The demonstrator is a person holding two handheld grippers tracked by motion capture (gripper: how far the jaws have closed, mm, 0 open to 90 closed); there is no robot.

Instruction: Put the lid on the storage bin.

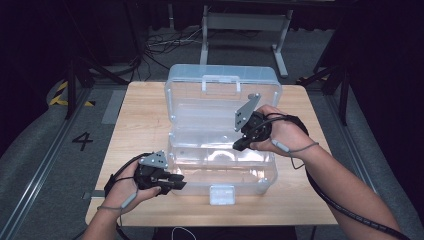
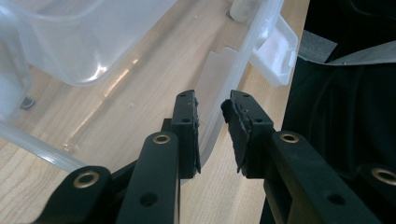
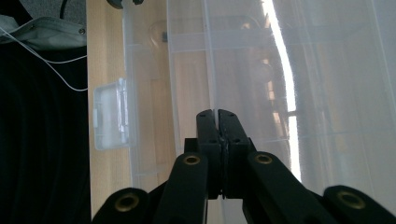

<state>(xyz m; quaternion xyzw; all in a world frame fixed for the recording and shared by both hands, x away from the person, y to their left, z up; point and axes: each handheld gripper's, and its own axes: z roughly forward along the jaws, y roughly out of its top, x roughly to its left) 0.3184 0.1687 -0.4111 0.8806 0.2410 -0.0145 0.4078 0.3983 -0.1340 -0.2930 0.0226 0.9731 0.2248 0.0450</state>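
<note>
1. Currently, the clear plastic case [image 1: 220, 150] sits mid-worktop [image 1: 145, 120], its lid [image 1: 222, 82] raised toward the far edge and its latch [image 1: 221, 194] flapped down toward the near edge.
2. My left gripper [image 2: 210, 116] straddles the case's front wall at its near-left corner, jaws parted with the rim between them, not yet clamped; likely to steady the case.
3. My right gripper [image 3: 217, 116] is clenched on nothing and hovers inside the case near its right side, apparently ready to reach in or push.
</note>
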